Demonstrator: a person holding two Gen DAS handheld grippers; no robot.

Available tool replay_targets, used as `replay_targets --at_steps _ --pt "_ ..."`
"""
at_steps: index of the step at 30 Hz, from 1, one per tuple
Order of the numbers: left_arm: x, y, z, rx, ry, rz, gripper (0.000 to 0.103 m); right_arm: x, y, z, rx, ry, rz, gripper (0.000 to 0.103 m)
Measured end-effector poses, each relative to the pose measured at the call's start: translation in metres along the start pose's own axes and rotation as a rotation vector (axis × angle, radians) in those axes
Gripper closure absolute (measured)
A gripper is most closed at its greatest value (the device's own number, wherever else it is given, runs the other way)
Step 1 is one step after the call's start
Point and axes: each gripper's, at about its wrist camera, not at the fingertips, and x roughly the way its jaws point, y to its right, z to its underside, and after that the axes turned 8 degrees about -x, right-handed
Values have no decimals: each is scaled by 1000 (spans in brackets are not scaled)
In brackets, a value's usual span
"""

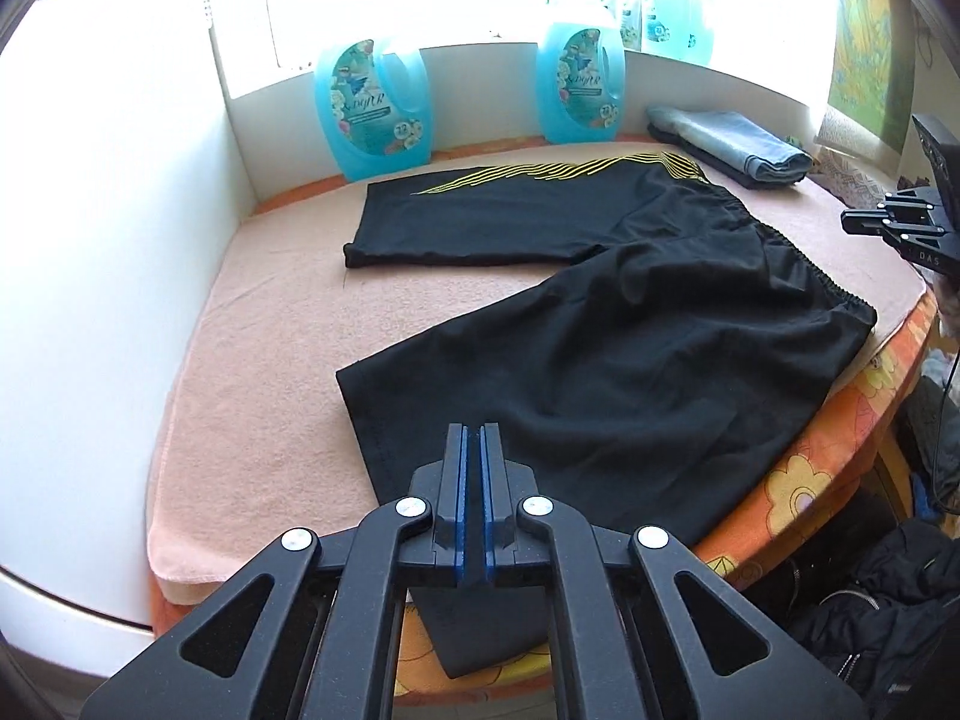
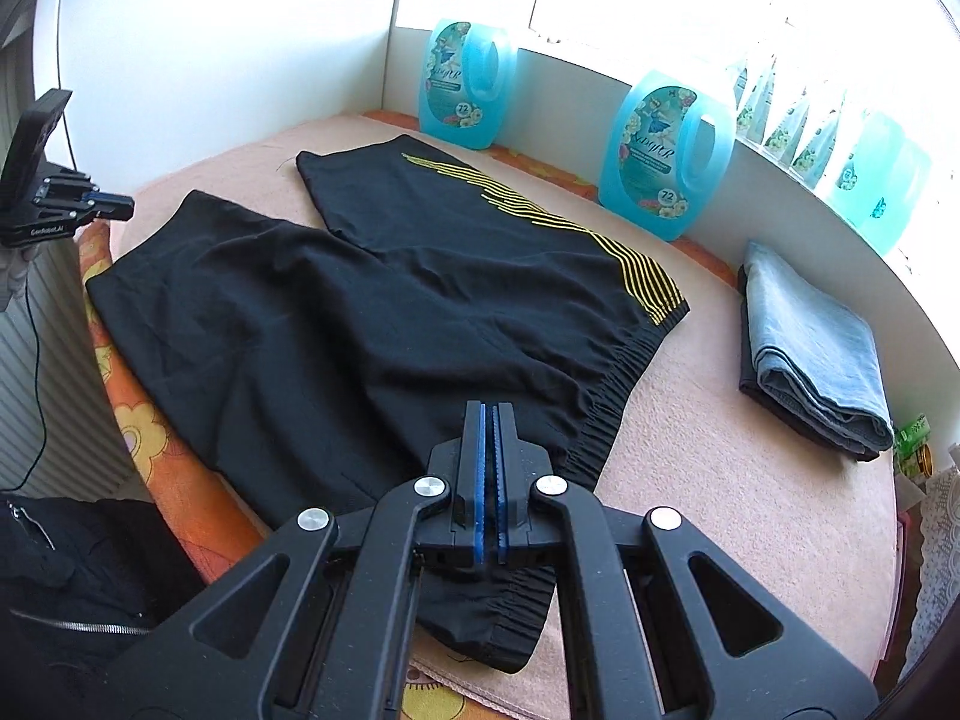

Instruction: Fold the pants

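Observation:
Black shorts with yellow stripes (image 1: 600,312) lie spread flat on a pink towel (image 1: 252,396), both legs apart. My left gripper (image 1: 474,438) is shut and empty, hovering above the hem corner of the near leg. My right gripper (image 2: 491,414) is shut and empty, hovering above the near end of the elastic waistband (image 2: 606,414). The shorts fill the middle of the right wrist view (image 2: 336,324). Each gripper shows at the edge of the other's view: the right gripper (image 1: 864,222) and the left gripper (image 2: 114,204).
Two blue detergent bottles (image 1: 375,114) (image 1: 579,84) stand along the back wall. Folded jeans on a dark garment (image 1: 738,144) lie at the back right. A floral orange cloth (image 1: 840,438) covers the table edge. A black jacket (image 2: 78,564) lies beyond the edge.

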Motion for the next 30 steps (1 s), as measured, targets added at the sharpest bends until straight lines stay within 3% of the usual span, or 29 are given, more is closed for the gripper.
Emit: replay_targets --at_steps 8,9,10,12,13,17,18,19,21,25,30 --pt "2 0 19 -26 -74 37 100 7 -38 25 -109 -32 -237 97" --pt "2 0 21 -31 -79 40 100 9 -47 26 -136 -30 -253 86" --pt "3 1 22 -30 -83 43 100 10 -57 26 -165 -26 -264 66" --pt "4 3 24 -22 -93 49 100 14 -76 24 -230 -17 -273 48" --pt "4 5 25 -16 -97 55 100 17 -84 23 -261 -19 -275 47" --pt "3 11 30 12 -109 80 100 36 -104 17 -342 -61 -262 47" --pt "3 13 32 21 -112 84 100 41 -106 16 -357 -76 -243 54" --pt "2 14 33 28 -112 86 100 46 -107 14 -366 -94 -236 73" --pt "1 16 35 38 -114 102 98 53 -102 8 -351 -120 -230 97" --pt "-2 23 39 64 -107 131 57 50 -89 -9 -310 -85 -168 99" --pt "3 35 42 117 -116 134 56 52 -74 -29 -275 -69 -119 100"
